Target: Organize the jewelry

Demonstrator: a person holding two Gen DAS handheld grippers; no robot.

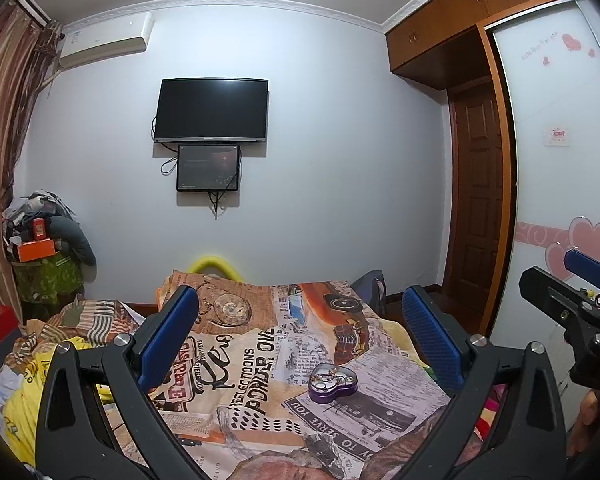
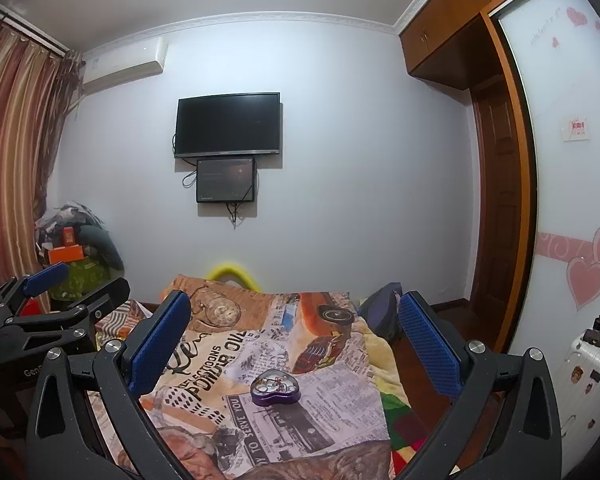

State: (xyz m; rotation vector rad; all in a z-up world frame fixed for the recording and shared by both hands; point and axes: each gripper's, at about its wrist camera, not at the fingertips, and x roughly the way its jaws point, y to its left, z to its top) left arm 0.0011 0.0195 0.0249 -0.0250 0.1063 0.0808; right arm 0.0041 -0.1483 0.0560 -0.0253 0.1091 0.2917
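Observation:
A purple heart-shaped tin [image 1: 333, 383] lies open on a newspaper-print cloth [image 1: 260, 360] on the bed, with small pieces of jewelry [image 1: 329, 378] inside. It also shows in the right wrist view [image 2: 275, 389]. My left gripper [image 1: 300, 332] is open and empty, held above and short of the tin. My right gripper [image 2: 294, 334] is open and empty too, hovering at a like distance. The right gripper shows at the right edge of the left wrist view [image 1: 580, 304]; the left gripper shows at the left of the right wrist view [image 2: 60, 300].
A television [image 1: 212, 110] and small screen hang on the far wall. Piled clothes and boxes [image 1: 44, 240] stand at the left by the curtain. A wardrobe [image 1: 560, 160] and door are on the right; a white suitcase [image 2: 588, 372] stands beside the bed.

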